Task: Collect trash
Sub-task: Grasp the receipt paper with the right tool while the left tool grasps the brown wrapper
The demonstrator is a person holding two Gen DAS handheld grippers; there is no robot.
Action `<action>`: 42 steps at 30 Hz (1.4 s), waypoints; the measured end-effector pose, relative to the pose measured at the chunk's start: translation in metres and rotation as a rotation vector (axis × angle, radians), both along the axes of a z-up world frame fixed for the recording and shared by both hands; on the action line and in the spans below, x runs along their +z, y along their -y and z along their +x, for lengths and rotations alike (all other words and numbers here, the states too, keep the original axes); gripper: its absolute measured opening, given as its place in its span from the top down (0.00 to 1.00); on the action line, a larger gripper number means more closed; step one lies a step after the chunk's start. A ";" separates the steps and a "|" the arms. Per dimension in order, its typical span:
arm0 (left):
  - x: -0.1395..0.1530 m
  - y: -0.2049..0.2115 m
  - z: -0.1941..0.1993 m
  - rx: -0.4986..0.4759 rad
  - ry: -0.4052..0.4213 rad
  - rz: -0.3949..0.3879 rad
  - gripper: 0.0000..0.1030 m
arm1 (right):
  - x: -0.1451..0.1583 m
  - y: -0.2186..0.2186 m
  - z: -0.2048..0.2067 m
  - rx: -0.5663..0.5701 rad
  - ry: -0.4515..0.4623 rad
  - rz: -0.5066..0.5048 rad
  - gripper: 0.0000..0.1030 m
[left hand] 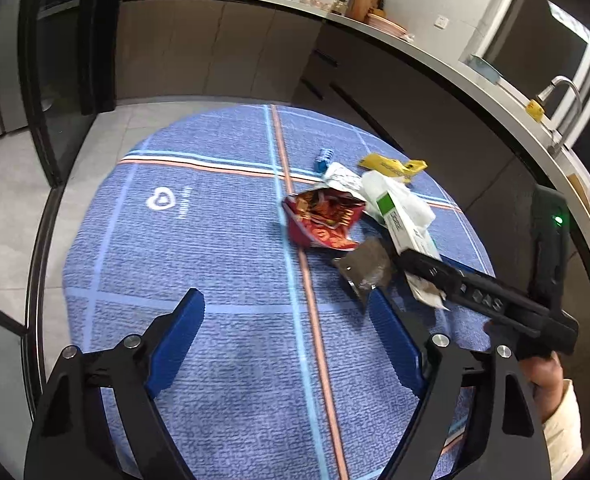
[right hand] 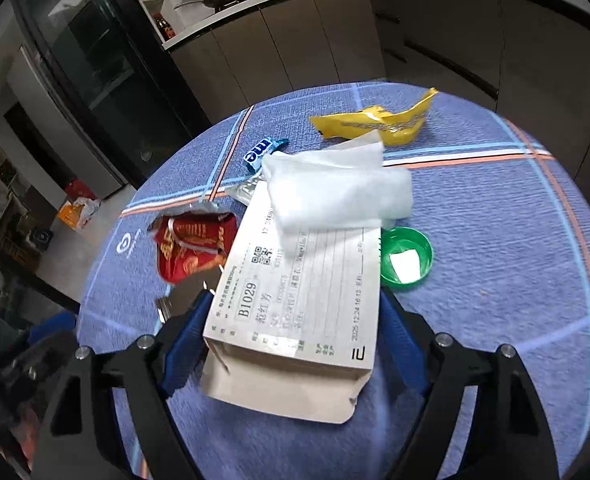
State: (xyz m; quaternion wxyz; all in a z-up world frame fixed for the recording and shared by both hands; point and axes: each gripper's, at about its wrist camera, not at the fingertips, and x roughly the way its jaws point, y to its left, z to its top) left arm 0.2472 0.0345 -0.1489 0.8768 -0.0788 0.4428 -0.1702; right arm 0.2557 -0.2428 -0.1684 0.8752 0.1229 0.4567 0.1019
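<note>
Sitting between the blue pads of the right gripper (right hand: 293, 312) is a pale paper pouch (right hand: 295, 300) with a printed label, and both pads look to be right against its edges, so that one seems clamped on it. A white tissue (right hand: 335, 196) is draped over the pouch's far end. Just left of it lies a torn red snack wrapper (right hand: 189, 254), just right a green lid (right hand: 406, 258) open side up, and farther back a small blue candy wrapper (right hand: 259, 152) and a crumpled yellow wrapper (right hand: 375, 122). Everything's on a round blue striped tablecloth (right hand: 495, 240). The left gripper (left hand: 287, 312) hangs over bare cloth nearby, jaws wide with nothing in them. Kitchen counter (left hand: 415, 44) behind.
</note>
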 end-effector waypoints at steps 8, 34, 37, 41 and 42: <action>-0.011 0.041 0.012 -0.157 -0.007 -0.020 0.37 | 0.003 0.024 -0.050 0.047 -0.011 -0.093 0.21; -0.018 0.075 0.044 -0.129 -0.113 -0.073 0.93 | 0.018 0.046 -0.091 0.022 0.055 -0.083 0.21; -0.001 0.069 0.034 -0.131 -0.078 -0.082 0.93 | 0.028 0.045 -0.095 0.022 0.081 -0.079 0.21; 0.023 0.068 0.025 -0.143 -0.036 -0.098 0.93 | 0.042 0.050 -0.102 0.009 0.121 -0.081 0.21; 0.028 0.070 0.023 -0.151 -0.026 -0.101 0.93 | 0.047 0.052 -0.104 0.001 0.135 -0.084 0.21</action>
